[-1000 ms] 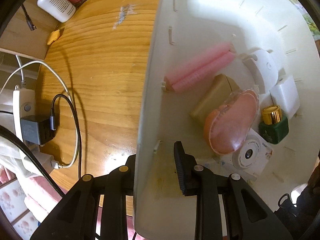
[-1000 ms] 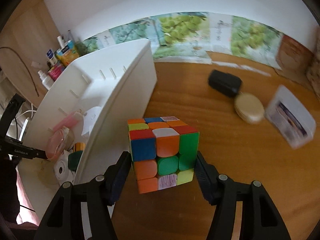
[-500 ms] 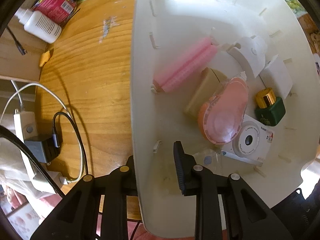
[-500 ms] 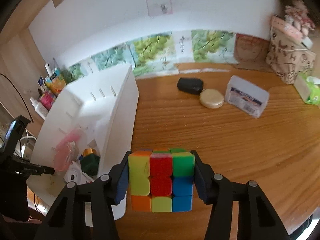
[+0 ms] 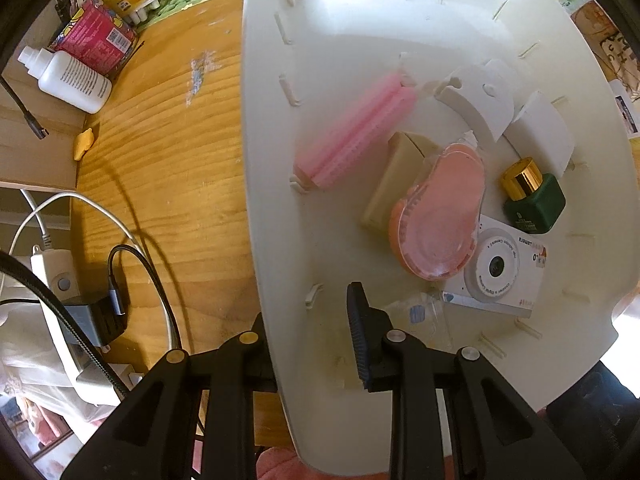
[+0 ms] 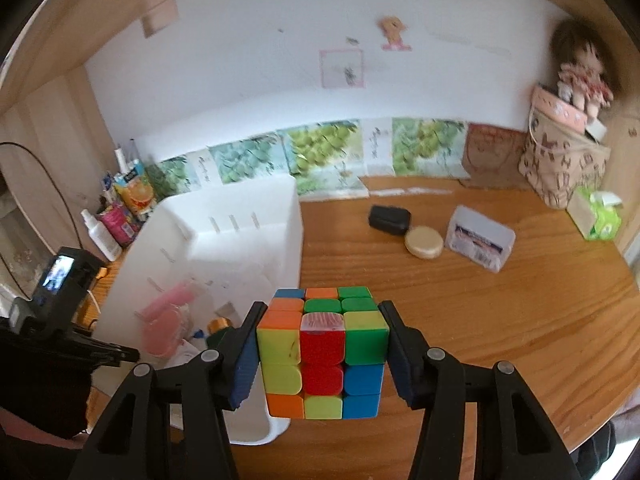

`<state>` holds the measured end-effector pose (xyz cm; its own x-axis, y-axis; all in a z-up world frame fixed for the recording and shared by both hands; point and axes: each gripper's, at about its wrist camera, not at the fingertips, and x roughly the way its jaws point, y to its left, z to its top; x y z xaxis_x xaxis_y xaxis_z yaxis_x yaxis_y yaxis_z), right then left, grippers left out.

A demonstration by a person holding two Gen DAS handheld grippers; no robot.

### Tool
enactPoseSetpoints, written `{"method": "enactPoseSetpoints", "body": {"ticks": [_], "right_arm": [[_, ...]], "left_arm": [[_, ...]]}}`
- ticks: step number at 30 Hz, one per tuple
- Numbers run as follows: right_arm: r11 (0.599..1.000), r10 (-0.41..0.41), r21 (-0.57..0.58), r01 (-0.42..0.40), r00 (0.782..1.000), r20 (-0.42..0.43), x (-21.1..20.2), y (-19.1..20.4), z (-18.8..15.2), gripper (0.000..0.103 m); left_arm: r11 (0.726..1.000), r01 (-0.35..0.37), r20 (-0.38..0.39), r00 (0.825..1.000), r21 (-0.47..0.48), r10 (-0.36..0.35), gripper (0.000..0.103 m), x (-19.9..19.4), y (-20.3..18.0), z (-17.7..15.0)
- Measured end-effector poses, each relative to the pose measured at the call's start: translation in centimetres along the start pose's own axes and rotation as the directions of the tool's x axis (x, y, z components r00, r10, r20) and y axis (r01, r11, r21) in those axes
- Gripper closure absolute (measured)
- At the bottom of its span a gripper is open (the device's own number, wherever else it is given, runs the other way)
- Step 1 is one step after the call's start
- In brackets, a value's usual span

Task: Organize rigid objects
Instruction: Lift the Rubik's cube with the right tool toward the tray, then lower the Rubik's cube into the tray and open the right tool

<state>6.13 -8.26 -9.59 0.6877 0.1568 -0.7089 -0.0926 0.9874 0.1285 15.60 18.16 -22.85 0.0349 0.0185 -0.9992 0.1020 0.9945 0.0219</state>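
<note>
Multicoloured plastic puzzle cube (image 6: 322,354) is sitting clamped in the right tool (image 6: 322,356) above the wooden worktop (image 6: 480,312), while the left tool (image 5: 312,340) is pinching the white plastic bin (image 5: 264,200) wall.

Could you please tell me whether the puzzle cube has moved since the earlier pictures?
Yes. The puzzle cube, clamped in the right gripper, has been lifted off the table, which now looks farther below.
</note>
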Motion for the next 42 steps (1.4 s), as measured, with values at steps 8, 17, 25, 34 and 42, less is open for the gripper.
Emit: {"method": "enactPoseSetpoints", "body": {"ticks": [8, 17, 25, 34, 42], "right_arm": [[0.992, 0.071, -0.103, -0.069, 0.997, 0.016, -0.9, 2.9, 1.0, 0.047], [0.964, 0.165, -0.211, -0.163, 0.986, -0.007, -0.8, 6.6, 1.0, 0.047], [0.941, 0.211, -0.267, -0.208, 0.977, -0.019, -0.6, 8.7, 0.8, 0.047], [0.943, 0.214, -0.262, -0.207, 0.977, 0.000, -0.8, 6.8, 2.2, 0.040], [0.968, 0.187, -0.165, -0.189, 0.982, -0.028, 0.9, 1.7, 3.9, 0.028]], "left_arm": [[1.000, 0.008, 0.006, 1.000, -0.010, -0.008, 0.076, -0.5, 0.5, -0.3], [1.000, 0.008, 0.025, 1.000, -0.018, -0.007, 0.076, -1.0, 0.7, -0.9], [0.999, 0.009, 0.030, 1.000, -0.042, -0.008, 0.076, -1.1, 0.8, -1.1], [0.991, 0.008, 0.010, 1.000, -0.133, -0.007, 0.078, -1.1, 1.3, -1.2], [0.971, 0.028, -0.002, 1.000, -0.236, -0.029, 0.078, -0.6, 2.2, -1.3]]}}
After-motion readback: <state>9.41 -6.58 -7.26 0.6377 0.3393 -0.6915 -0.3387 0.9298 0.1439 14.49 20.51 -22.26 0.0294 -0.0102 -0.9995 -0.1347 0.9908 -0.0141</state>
